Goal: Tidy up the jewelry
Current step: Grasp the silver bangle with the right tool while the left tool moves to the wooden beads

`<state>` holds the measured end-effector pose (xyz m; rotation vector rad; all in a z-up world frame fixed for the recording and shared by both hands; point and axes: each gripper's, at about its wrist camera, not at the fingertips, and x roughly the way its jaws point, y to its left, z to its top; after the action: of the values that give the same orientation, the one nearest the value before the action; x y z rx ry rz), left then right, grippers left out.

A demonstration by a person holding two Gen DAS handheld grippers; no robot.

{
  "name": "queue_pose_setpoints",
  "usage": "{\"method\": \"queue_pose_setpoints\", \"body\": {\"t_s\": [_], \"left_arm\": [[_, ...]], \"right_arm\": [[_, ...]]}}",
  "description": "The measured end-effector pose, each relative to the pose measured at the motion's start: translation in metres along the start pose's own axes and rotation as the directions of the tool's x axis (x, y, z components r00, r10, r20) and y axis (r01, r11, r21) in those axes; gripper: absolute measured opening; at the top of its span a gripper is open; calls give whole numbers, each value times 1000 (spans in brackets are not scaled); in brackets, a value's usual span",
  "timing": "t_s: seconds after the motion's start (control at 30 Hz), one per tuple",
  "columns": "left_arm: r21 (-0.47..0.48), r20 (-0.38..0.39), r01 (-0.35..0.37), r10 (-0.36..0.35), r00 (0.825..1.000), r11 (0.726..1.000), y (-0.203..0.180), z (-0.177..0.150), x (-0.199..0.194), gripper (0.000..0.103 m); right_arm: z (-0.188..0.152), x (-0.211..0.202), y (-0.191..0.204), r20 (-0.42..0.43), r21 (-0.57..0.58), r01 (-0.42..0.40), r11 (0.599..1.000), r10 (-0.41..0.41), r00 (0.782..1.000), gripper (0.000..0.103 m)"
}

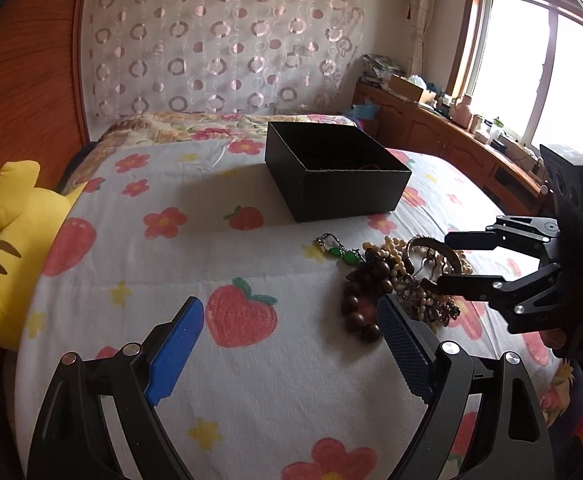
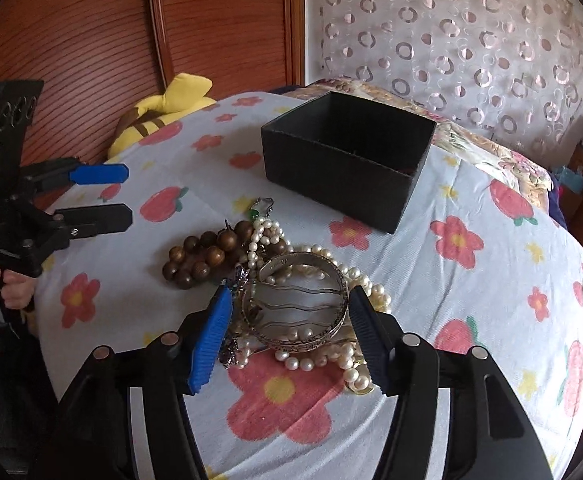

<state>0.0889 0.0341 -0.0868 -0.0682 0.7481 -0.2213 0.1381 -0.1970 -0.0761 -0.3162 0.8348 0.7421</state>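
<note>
- Silver bangle [image 2: 297, 300] looks rigid and light atop tangled pearl strands [image 2: 331, 356]; grip across its rim.
- Right gripper [image 2: 287, 336] jaws straddle it, open, empty.
- Left gripper [image 1: 291, 344] jaws wide, empty.

A flower-print bed [image 2: 471, 300] carries a black box [image 2: 343, 160] beyond the fingers [image 2: 211, 332] and tangled jewelry [image 2: 291, 292] between them.
</note>
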Motion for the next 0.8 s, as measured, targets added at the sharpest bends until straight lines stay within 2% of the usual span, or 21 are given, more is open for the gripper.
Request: {"method": "queue_pose_setpoints", "body": {"t_s": [0.47,0.8], "left_arm": [[-1,-7,3,-3,1000,1000,-3,-1,1,85],[9,-24,10,-9,1000,1000,-9,-4,8,85]], "right_arm": [[4,16,-1,-34,-34,24,999,-25,999,61],[3,-11,-3,76,-28,108,994,-105,992,61]]}}
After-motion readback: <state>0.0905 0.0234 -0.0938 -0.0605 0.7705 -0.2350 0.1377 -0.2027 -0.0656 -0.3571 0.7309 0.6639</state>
